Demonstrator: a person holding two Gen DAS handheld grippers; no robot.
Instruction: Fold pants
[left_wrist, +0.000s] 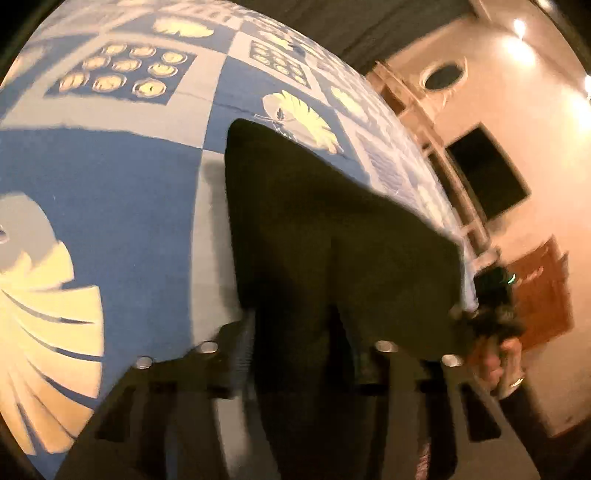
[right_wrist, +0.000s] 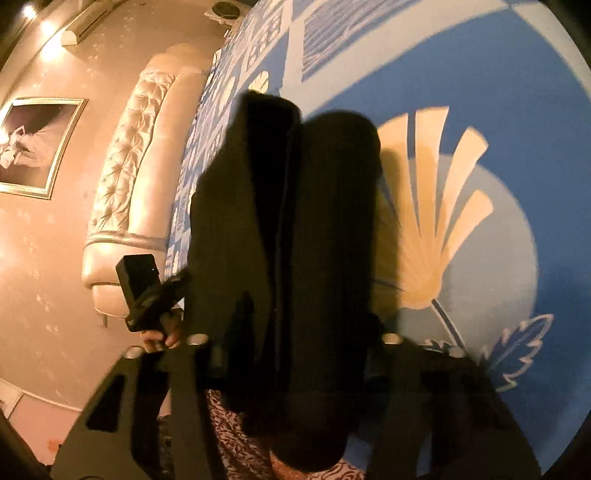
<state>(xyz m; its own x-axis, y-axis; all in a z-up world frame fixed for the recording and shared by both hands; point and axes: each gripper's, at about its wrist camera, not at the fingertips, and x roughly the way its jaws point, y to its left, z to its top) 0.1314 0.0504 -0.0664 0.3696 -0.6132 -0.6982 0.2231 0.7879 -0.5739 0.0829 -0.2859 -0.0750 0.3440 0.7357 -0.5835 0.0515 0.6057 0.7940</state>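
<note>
Warm lamplight falls on a bed (left_wrist: 122, 177) covered with a blue sheet printed with pale yellow fans; a padded headboard (right_wrist: 136, 177) runs along its left side in the right wrist view. Dark pants (right_wrist: 295, 229) lie on the sheet, their two legs side by side and stretching from the bottom centre of the frame up toward its upper middle, so the long axis runs straight away from both tools.

In the left wrist view the near end of the pants (left_wrist: 332, 240) passes down between the fingers of the left tool (left_wrist: 295, 354), which looks clamped on the cloth. In the right wrist view the right tool (right_wrist: 291, 343) likewise seems to grip the fabric at the near end, though dark cloth on dark fingers hides the contact itself.

Each hand (left_wrist: 498, 362) is at one corner of the same end, neither nearer; a fold would likely carry this end up the frame toward the far cuffs.
</note>
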